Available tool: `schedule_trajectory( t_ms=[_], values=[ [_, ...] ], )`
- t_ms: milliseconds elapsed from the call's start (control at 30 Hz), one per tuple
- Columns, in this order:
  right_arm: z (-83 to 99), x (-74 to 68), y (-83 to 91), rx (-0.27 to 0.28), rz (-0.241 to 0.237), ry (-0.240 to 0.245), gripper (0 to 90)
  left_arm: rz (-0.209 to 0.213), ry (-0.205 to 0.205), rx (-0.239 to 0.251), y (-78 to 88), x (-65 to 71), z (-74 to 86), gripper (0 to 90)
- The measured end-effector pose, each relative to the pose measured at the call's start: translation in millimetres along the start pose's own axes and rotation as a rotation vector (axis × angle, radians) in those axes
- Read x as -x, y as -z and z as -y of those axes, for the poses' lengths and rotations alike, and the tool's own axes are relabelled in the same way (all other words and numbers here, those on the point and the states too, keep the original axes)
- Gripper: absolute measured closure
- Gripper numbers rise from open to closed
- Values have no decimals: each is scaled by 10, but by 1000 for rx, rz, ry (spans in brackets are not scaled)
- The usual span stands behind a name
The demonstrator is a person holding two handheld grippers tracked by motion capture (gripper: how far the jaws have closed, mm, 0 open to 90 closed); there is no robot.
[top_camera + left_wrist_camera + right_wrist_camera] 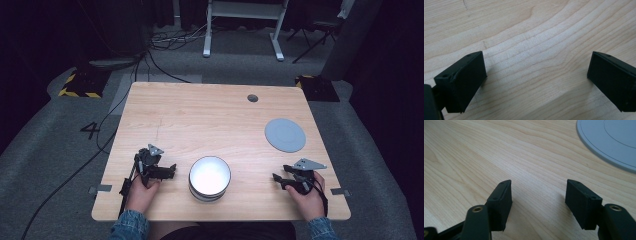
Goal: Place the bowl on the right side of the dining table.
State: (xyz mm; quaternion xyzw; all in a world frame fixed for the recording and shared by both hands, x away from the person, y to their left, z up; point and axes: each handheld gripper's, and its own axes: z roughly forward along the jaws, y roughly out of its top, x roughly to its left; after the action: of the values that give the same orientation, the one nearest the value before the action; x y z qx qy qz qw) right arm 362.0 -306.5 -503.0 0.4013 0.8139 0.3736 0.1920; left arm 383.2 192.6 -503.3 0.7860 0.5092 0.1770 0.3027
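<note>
L gripper (pixel 172 170) spread, empty, pointing right twd bowl (pixel 210 177); R gripper (pixel 281 175) spread, empty, pointing left.

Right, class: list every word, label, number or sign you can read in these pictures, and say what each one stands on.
"4": a dark numeral on the grey floor, left of the table.
No readable text on the table, the bowl, the grey disc or either set of tongs.

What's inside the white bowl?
The bowl looks empty inside: a plain, bright white bottom. It seems to sit on something striped, maybe more bowls stacked under it, but those are covered. Both claws rest on the table beside it, open.
</note>
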Motion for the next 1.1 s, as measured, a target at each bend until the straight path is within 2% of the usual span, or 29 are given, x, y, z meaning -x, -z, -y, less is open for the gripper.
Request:
schedule_trajectory(
  t_ms=[833,900,1000,1067,1100],
  values=[
    [-5,-14,-3,-4,0,-3,366,-6,-4,3,7,3,10,23],
    [-9,-28,2,-4,-2,-12,400,-8,-5,5,7,1,11,23],
    [-44,-50,20,-18,-14,-23,409,-7,-5,5,7,1,11,23],
    [-154,-111,79,-35,-20,-11,399,-7,-5,5,7,1,11,23],
    [-154,-111,79,-35,-20,-11,399,-7,-5,5,7,1,11,23]
  ],
)
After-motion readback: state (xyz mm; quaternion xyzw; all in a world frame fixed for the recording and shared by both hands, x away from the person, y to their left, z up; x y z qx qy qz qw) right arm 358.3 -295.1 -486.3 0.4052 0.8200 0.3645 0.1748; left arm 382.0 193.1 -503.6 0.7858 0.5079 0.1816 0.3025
